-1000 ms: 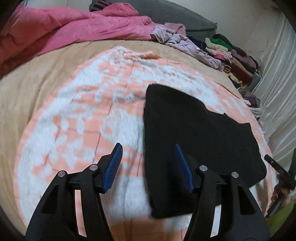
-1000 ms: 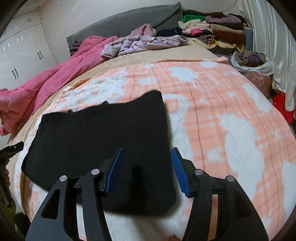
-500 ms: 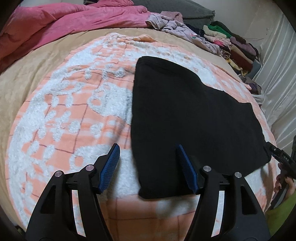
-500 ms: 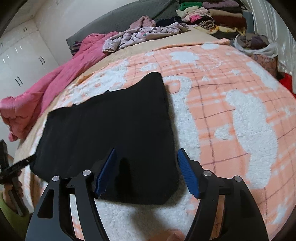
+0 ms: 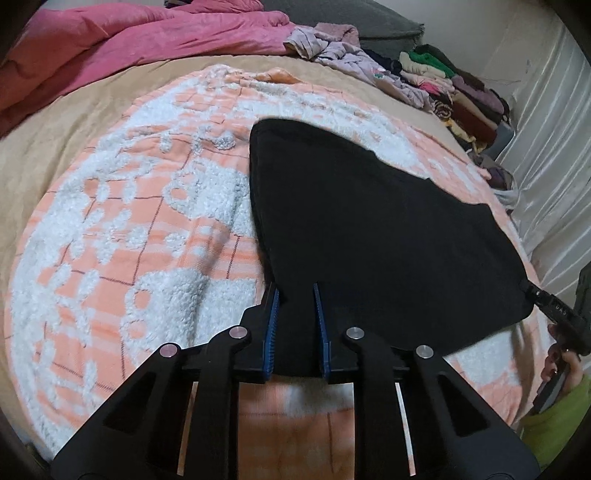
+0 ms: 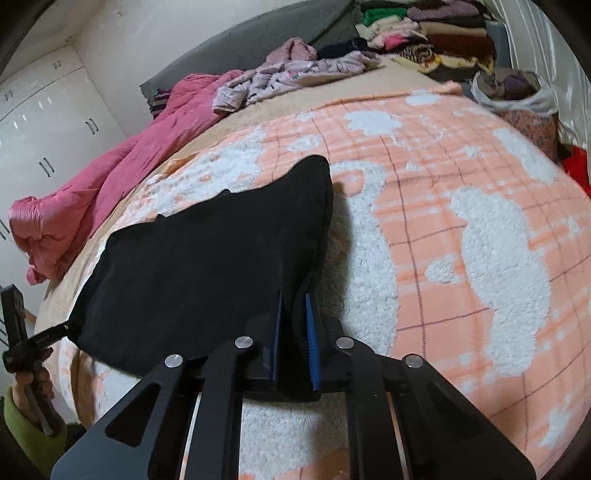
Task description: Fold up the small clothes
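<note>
Both grippers are on the cloth. The left gripper (image 5: 295, 325) has its jaws pinched on the near corner of the black garment (image 5: 369, 229), blue pads (image 5: 271, 332) pressing a tuck of dark fabric between them. Over on the other side, the right gripper (image 6: 293, 332) does the same — jaws clamped on the opposite near corner of the black garment (image 6: 207, 258), the fabric bunched up between the pads.

The garment lies spread across the orange-and-white fleece blanket (image 5: 129, 240), which covers the bed; its near edge runs between the two grippers and its far end narrows toward the middle of the blanket. In the right wrist view, the edge by the jaws is raised off the blanket (image 6: 461, 221), a shadow showing beneath it. From the left wrist view the right gripper appears at the frame's right edge, its tip touching the garment's corner, with a hand (image 5: 557, 365) in a green sleeve behind it. The right wrist view shows the mirror of that — the left gripper at the far left, held by a hand (image 6: 35, 376) in a green sleeve.

Around the bed: a pink duvet (image 5: 129, 40) heaped at the far side, a crumpled lilac garment (image 6: 295, 74) next to it, and a stack of folded clothes (image 6: 424, 33) near the far corner.
</note>
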Tool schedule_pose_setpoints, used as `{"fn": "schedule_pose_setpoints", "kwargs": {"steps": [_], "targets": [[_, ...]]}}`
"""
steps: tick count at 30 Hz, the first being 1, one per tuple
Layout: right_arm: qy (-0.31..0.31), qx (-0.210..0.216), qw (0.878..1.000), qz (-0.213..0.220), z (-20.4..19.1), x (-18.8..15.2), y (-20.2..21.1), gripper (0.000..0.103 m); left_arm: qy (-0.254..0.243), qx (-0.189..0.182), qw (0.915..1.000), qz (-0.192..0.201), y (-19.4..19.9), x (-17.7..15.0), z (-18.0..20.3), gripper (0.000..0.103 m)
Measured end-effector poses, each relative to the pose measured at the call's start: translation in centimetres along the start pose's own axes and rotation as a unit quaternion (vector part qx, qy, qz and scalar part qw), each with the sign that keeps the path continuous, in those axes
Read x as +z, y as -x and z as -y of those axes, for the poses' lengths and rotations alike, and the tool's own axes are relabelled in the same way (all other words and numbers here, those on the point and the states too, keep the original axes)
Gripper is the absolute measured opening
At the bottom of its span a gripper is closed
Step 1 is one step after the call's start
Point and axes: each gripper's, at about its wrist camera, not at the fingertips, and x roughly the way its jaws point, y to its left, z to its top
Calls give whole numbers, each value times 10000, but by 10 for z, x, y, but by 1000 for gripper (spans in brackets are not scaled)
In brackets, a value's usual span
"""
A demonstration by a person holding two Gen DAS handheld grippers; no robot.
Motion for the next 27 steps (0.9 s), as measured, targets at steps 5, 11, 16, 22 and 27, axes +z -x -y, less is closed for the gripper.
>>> {"fn": "schedule_pose_setpoints", "kwargs": {"steps": [5,11,16,22,27], "targets": [[140,8,9999,97,-1,-6,18,11,-181,-22,9998,30,16,-10,5,10],[6,-83,10000,-47,9,-21,10,11,-317,181,9993,-90,9,-23,4,11],[-37,-260,9996,-47,8,-25,4,17,-382,351,9986,-70,7,-25,3,15],[17,-601,9982,-72,5,-28,-2,24,-462,466,9978,-43,7,-29,4,16],[-65,-646,9979,-49,7,-30,-2,27,-479,492,9976,-31,10,-30,6,16]]}}
